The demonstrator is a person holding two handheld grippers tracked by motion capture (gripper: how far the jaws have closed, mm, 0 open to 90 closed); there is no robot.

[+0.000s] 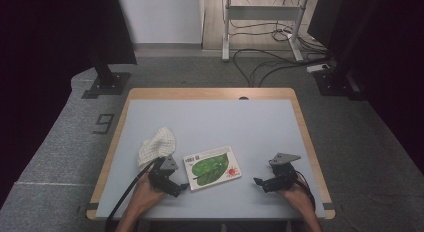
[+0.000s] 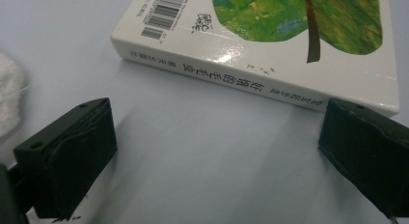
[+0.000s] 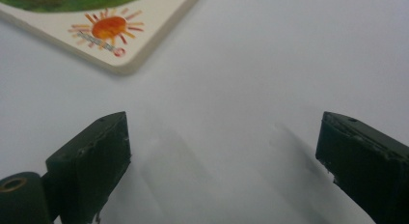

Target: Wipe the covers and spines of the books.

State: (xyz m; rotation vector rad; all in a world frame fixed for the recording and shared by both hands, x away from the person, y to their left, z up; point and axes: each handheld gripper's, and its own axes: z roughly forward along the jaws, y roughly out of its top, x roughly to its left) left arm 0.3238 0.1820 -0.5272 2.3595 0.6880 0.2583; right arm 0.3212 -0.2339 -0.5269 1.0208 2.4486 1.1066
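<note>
Green-leaf picture book (image 1: 212,168): flat on desk (image 1: 210,122), between both tools
Left tool (image 1: 183,188): jaws spread, just short of book's spine
Right tool (image 1: 256,181): jaws spread, nothing between
White cloth (image 1: 156,144): beside left tool

Grey carpet (image 1: 200,72), white wall (image 1: 160,17), cables (image 1: 260,62).

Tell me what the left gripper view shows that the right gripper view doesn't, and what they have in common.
The left gripper view has the book's spine with printed lettering, a barcode, the big green leaf picture and a bit of the white cloth at its left edge. The right gripper view has the orange sun drawing near a rounded corner of the cover. Both show the book lying flat on the pale table, with two black jaws standing wide apart and gripping nothing.
</note>
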